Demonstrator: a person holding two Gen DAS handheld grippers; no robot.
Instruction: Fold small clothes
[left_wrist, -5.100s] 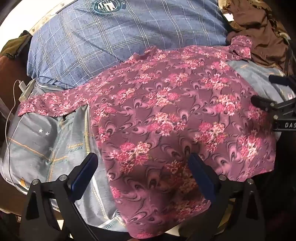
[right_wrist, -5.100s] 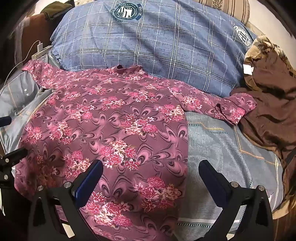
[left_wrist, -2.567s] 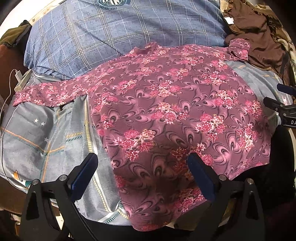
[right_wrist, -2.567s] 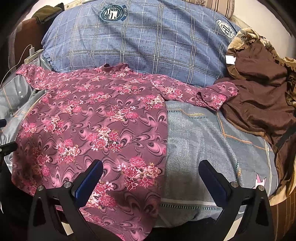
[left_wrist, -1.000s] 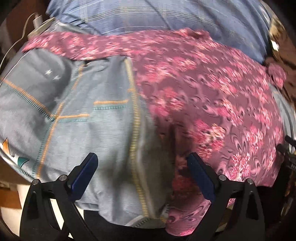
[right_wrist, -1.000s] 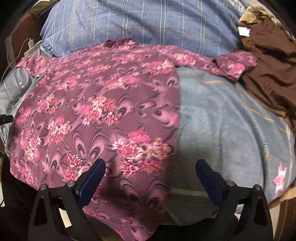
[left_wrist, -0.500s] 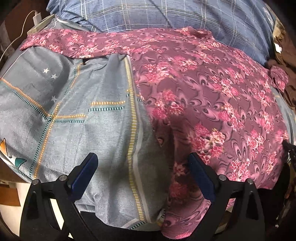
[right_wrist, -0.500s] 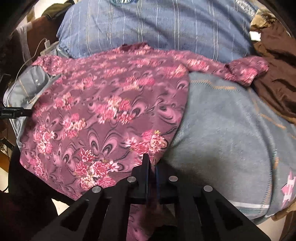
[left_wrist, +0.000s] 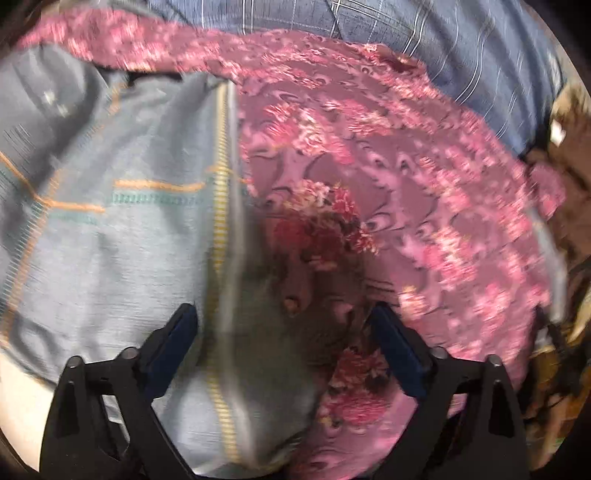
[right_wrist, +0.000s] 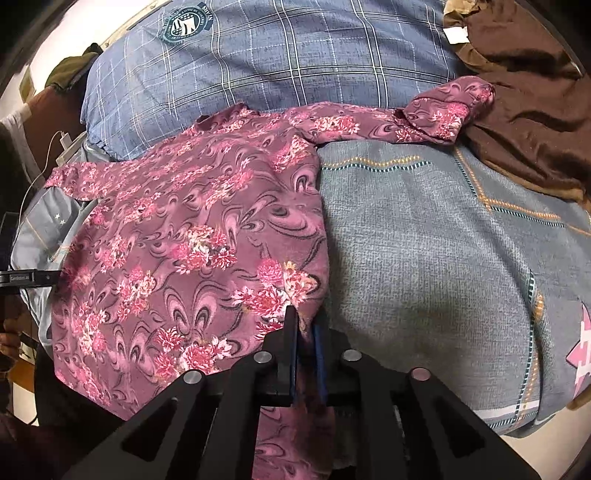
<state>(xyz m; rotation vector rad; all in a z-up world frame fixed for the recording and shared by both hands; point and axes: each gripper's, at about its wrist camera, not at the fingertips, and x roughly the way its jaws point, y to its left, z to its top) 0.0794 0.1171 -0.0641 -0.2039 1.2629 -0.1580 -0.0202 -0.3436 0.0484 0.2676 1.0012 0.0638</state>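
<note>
A maroon shirt with pink flowers (right_wrist: 192, 229) lies spread flat on the bed, collar toward the pillow and both sleeves out to the sides. My right gripper (right_wrist: 304, 317) pinches the shirt's right side edge near the hem. Its jaws are opening a little, with the cloth still pressed between the pads. In the blurred left wrist view the shirt (left_wrist: 388, 184) fills the right half. My left gripper (left_wrist: 280, 317) hovers low over the shirt's left side edge. Its jaws are closing but still wide, the cloth edge below them untouched by the pads.
A grey-blue bedsheet (right_wrist: 424, 240) covers the bed. A blue plaid pillow (right_wrist: 295, 55) lies behind the shirt's collar. A crumpled brown garment (right_wrist: 524, 103) sits at the back right, beside the right sleeve (right_wrist: 443, 110). A white charger cable (right_wrist: 40, 166) hangs at the left.
My right gripper has shut on the shirt's right edge and drawn it up slightly. My left gripper has dropped closer over the shirt's left edge, its jaws a bit narrower.
</note>
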